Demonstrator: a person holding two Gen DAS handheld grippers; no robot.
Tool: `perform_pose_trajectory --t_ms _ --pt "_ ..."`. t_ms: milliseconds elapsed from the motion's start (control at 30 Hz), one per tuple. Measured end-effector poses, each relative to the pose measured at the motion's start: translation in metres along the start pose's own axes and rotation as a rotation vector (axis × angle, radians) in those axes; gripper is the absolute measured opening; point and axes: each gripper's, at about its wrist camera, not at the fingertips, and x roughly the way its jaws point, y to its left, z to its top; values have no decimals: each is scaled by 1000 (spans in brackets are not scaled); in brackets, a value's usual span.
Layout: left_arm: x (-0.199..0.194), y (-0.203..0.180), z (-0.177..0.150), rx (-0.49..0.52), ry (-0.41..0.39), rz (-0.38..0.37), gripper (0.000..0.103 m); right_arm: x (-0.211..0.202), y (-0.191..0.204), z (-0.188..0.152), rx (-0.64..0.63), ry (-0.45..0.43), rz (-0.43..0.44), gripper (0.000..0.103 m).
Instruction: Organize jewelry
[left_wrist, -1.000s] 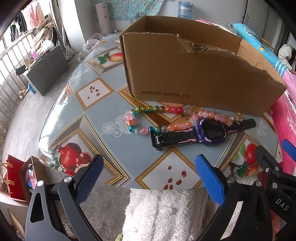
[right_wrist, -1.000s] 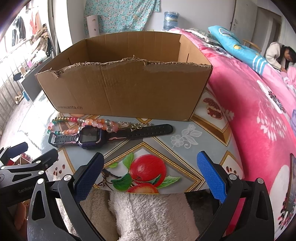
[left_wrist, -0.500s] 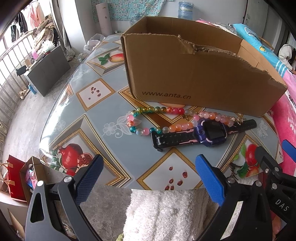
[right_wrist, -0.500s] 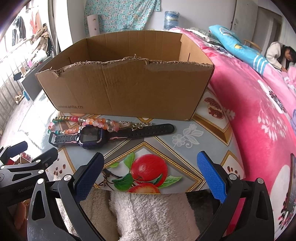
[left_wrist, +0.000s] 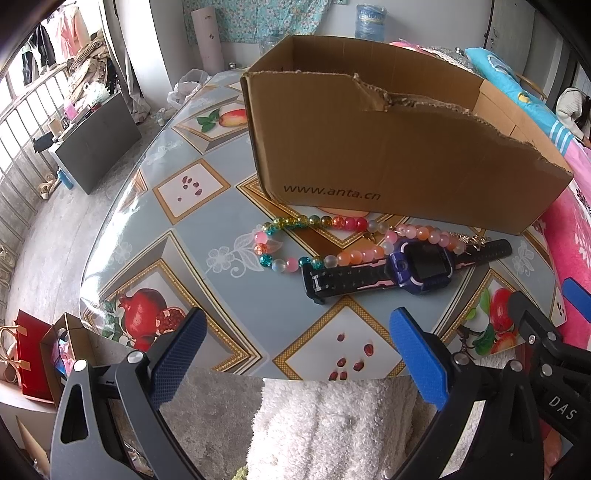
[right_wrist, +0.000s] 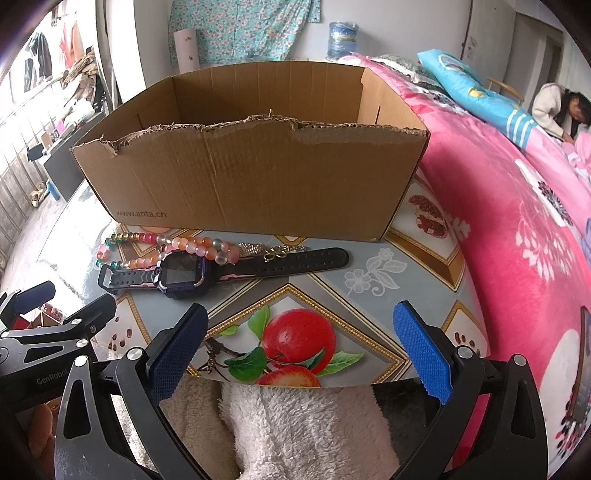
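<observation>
Covering the round table (left_wrist: 192, 236), a fruit-print cloth; pink bed (right_wrist: 517, 236) beside it — both grippers' fingers (left_wrist: 177, 354) spread wide, empty.

The left black two-finger gripper with blue ribbed pads (left_wrist: 295, 354) is spread wide, holding nothing. The right black gripper with matching blue pads (right_wrist: 301, 350) is equally wide, fingers (right_wrist: 421, 347) empty, just beside the left.

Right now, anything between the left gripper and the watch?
No object: only bare patterned tabletop lies between the left gripper and the watch, as the left wrist view shows.
</observation>
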Motion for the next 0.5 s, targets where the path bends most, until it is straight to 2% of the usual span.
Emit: perform_pose_trajectory --t_ms 500 --pt "0 2 0 -3 -7 0 97 0 3 2 -7 -3 -11 96"
